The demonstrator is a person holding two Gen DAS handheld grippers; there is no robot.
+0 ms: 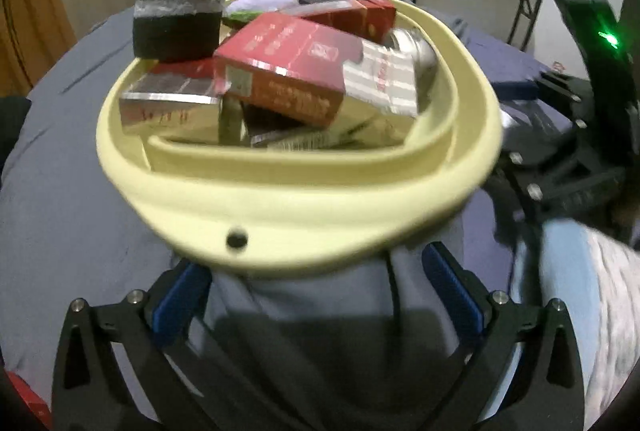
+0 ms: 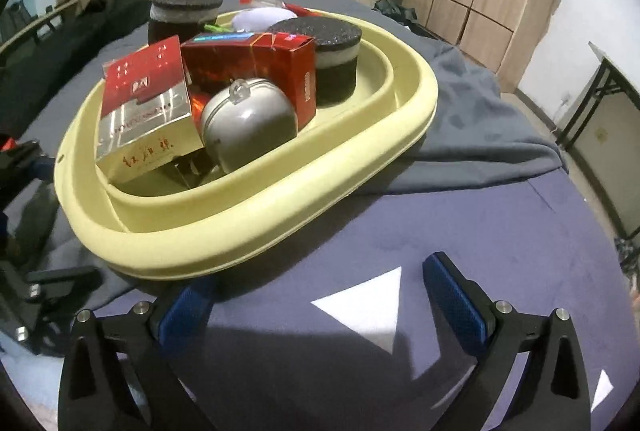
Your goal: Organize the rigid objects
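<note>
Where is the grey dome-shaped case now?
In the right wrist view, the grey dome-shaped case lies inside the yellow basin, between the red-and-silver box and the red carton.

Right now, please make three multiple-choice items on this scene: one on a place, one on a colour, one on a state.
1. Where does the silver dome-shaped case lie?
A. Inside the basin
B. On the blue cloth outside the basin
C. Between the pads of the right claw

2. What colour is the basin?
A. Bright green
B. Pale yellow
C. Black

3. In what state is the right claw?
A. Shut on a red box
B. Shut with nothing in it
C. Open with nothing between its pads

Answers:
1. A: the case sits among the red boxes within the basin's rim.
2. B: its rim and wall show pale yellow in both views.
3. C: its blue pads stand wide apart above the bare cloth.
</note>
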